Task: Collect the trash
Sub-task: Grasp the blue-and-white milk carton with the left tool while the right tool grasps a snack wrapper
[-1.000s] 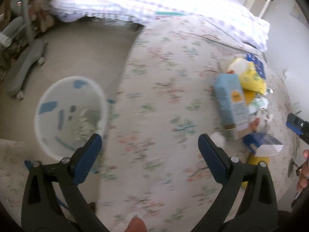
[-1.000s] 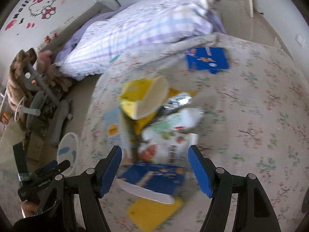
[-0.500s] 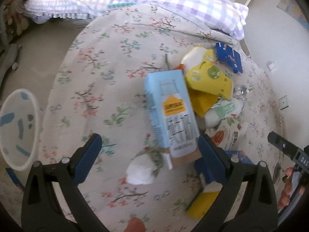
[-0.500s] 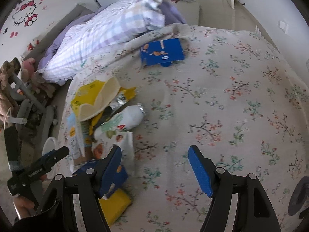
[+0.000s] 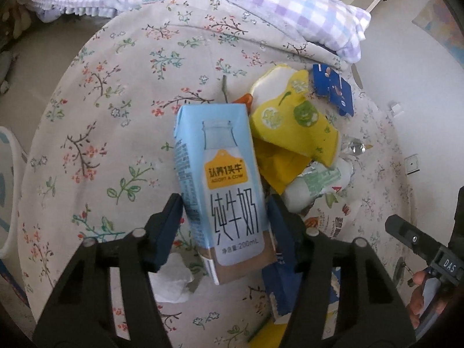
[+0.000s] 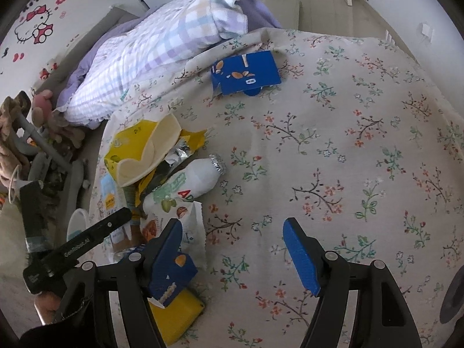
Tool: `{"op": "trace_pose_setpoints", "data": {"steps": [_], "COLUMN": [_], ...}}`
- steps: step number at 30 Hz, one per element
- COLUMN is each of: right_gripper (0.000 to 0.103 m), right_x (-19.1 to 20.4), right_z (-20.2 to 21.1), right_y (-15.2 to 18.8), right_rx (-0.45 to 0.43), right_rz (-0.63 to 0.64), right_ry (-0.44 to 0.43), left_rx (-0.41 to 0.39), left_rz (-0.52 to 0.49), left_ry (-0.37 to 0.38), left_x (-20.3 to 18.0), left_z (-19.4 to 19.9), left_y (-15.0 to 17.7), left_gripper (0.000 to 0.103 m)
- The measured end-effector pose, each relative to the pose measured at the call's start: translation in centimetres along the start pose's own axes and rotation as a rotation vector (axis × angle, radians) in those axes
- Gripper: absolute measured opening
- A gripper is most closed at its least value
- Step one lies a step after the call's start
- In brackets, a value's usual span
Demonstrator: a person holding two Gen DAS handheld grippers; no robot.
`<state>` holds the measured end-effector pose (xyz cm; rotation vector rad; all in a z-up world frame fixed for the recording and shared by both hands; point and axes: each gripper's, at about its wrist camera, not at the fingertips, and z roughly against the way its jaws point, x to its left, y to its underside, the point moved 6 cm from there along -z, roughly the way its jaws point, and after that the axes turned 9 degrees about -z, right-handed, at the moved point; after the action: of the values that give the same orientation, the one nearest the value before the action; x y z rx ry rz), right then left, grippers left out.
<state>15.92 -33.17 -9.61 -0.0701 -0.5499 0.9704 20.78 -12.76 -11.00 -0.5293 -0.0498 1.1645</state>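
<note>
My left gripper [image 5: 224,220] has closed on a light blue milk carton [image 5: 223,185]; both pads touch its sides on the flowered bedspread [image 5: 110,121]. Beside the carton lie a yellow paper bag [image 5: 293,121], a white yogurt bottle [image 5: 313,185], a crumpled tissue [image 5: 171,278] and a dark blue box [image 5: 282,290]. My right gripper [image 6: 232,249] is open and empty over the bedspread, with the trash pile to its left: the yellow bag [image 6: 136,150], the white bottle [image 6: 191,182] and the dark blue box [image 6: 171,275].
A flattened blue carton [image 6: 246,72] lies further up the bed near the checked quilt [image 6: 150,55]. A white trash bin [image 5: 7,191] stands on the floor left of the bed; it also shows in the right wrist view [image 6: 76,223]. Chair legs [image 6: 43,150] are left.
My left gripper swung from the bin to the trash pile, moved in and closed its jaws on the milk carton. My right gripper shifted right, away from the pile, still open.
</note>
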Motion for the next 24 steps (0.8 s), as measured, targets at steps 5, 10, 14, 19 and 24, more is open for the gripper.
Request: {"op": "trace_pose_setpoints", "data": {"steps": [5,10,14,19,24], "right_gripper": [0.074,0.073,0.073,0.072,0.06], "right_x": [0.5,1.3,2.6,4.1,4.7], "right_z": [-0.7,-2.4,-3.7,-5.2,-6.1], "right_y": [0.3,0.4,0.8,1.3,1.6], "right_rx": [0.014,0.053,0.091,0.115,0.133], "right_rz": [0.007,-0.006,-0.009,0.022,0.026], "right_ry": [0.005,-0.007,-0.039,-0.035,-0.04], "left_rx": [-0.025,-0.055,-0.064,-0.071,-0.076], "left_rz": [-0.022,-0.017,-0.008,-0.002,0.009], "left_ry": [-0.004,-0.016,-0.015,-0.019,-0.029], "left_x": [0.3,1.3,2.3,3.5,4.8], "left_z": [1.0,2.8,3.8,4.8,5.7], "left_y": [-0.3,-0.4,0.0,0.5,1.0], "left_gripper": [0.061,0.061,0.061,0.061,0.061]}}
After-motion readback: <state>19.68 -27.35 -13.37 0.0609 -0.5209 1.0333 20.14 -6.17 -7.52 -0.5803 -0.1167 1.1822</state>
